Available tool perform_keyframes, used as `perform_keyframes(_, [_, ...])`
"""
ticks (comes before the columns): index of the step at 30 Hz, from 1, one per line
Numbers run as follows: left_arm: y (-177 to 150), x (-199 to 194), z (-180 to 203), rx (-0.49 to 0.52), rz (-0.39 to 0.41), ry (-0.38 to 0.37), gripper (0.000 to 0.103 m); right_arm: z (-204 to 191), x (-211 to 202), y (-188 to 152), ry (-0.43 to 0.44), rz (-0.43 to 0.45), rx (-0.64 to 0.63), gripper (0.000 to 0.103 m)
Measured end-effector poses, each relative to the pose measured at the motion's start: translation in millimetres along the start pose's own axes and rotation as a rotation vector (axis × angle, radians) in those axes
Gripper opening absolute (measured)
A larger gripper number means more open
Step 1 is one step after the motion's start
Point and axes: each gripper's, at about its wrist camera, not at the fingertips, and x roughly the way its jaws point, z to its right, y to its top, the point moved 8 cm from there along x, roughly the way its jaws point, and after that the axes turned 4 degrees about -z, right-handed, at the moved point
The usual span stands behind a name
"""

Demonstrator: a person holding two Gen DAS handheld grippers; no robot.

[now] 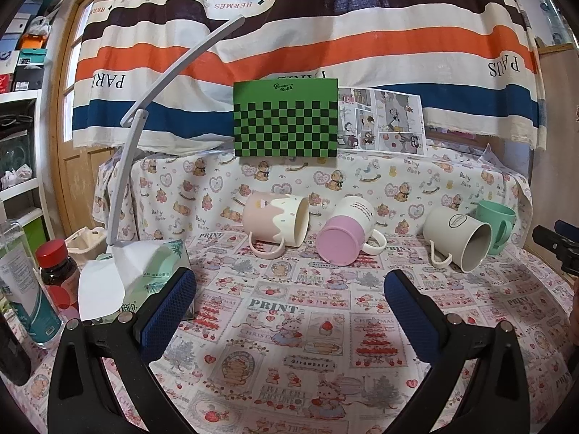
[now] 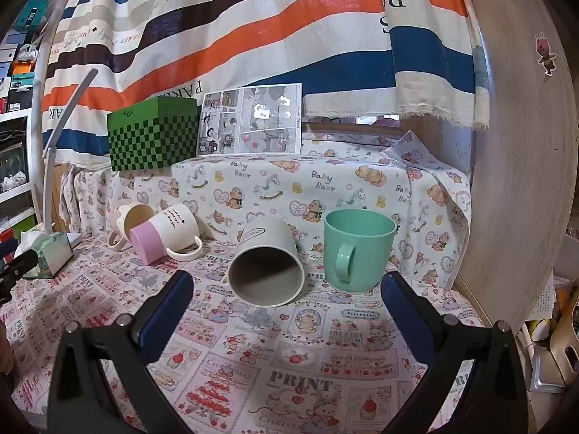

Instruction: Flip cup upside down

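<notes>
Both jaws are wide and hold nothing. The right gripper (image 2: 287,302) could bump the tipped white mug (image 2: 266,262) into the green cup (image 2: 356,251).

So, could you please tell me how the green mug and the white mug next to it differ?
The green mug stands upright with its mouth up; the white mug lies on its side, mouth toward the right gripper's camera. The green mug is mint all over; the white mug is off-white with a greyish inside. The green mug's handle faces the camera; the white mug's handle barely shows in that view. Both are empty, and neither is gripped.
</notes>
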Motion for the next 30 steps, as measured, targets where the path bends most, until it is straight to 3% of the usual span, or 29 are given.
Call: perform_keyframes(30, [0.2, -0.3, -2.6, -0.007, -0.004, 0.006, 0.103, 2.8, 0.6, -1.3, -0.006, 0.0, 0.006, 0.103])
